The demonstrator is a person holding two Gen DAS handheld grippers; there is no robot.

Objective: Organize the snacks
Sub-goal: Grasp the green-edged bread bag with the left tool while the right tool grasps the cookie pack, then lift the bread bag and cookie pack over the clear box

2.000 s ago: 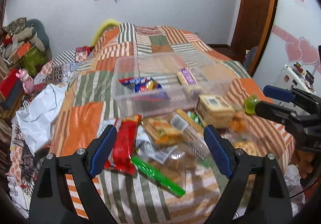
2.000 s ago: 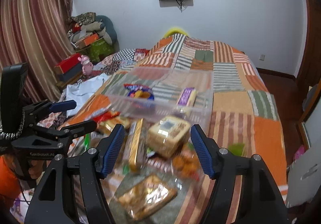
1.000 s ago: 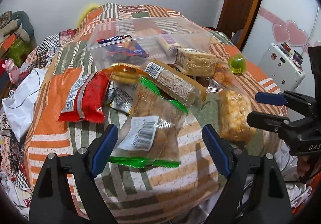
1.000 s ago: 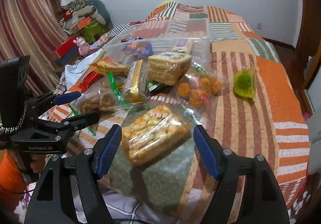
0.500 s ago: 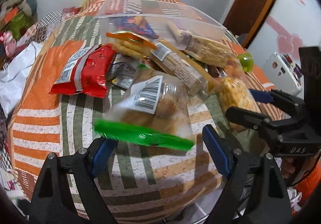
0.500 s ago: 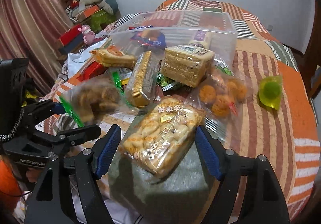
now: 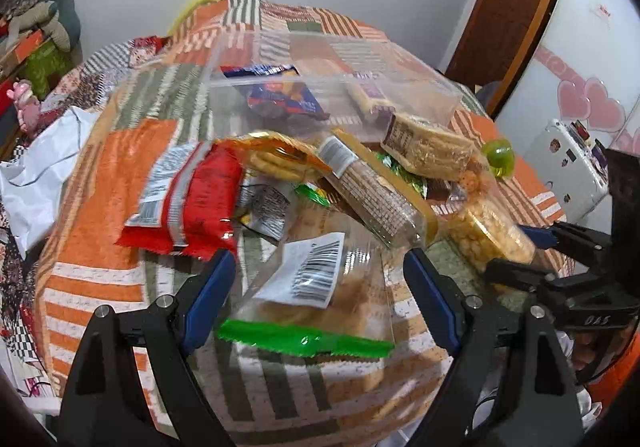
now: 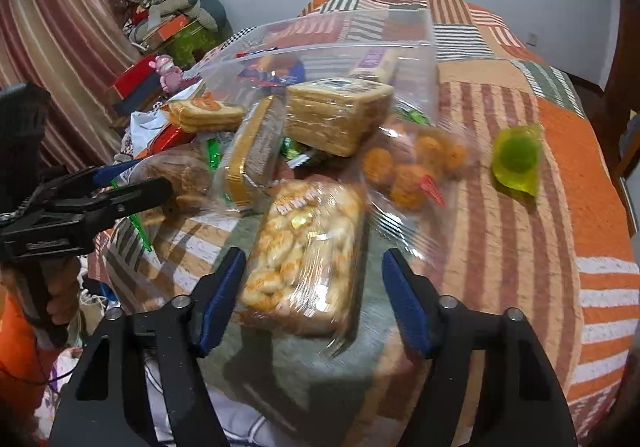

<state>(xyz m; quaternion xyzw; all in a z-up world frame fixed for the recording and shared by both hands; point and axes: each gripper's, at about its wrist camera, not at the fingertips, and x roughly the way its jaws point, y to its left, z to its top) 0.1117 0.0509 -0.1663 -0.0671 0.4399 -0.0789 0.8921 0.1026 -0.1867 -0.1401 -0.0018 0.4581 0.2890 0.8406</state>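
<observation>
Snack packs lie piled on a patchwork quilt in front of a clear plastic box (image 7: pixel 436 95) that holds a blue pack (image 7: pixel 280 95) and a purple bar (image 7: pixel 368 97). My left gripper (image 7: pixel 320 279) is open, its fingers on either side of a clear bag with a green edge (image 7: pixel 312 311). My right gripper (image 8: pixel 314 283) is open around a clear bag of small biscuits (image 8: pixel 304 247), which also shows in the left wrist view (image 7: pixel 488 231). The box also shows in the right wrist view (image 8: pixel 336 35).
In the pile are a red pack (image 7: pixel 200 203), an orange cracker pack (image 7: pixel 280 157), a long brown biscuit pack (image 7: pixel 376 199), a wafer block (image 8: pixel 336 115), a bag of orange balls (image 8: pixel 412 167) and a green jelly cup (image 8: pixel 516 159). The bed's front edge is just below both grippers.
Both grippers have come forward and down to the near packs. The green-edged bag now sits between my left fingers and the biscuit bag between my right fingers.
</observation>
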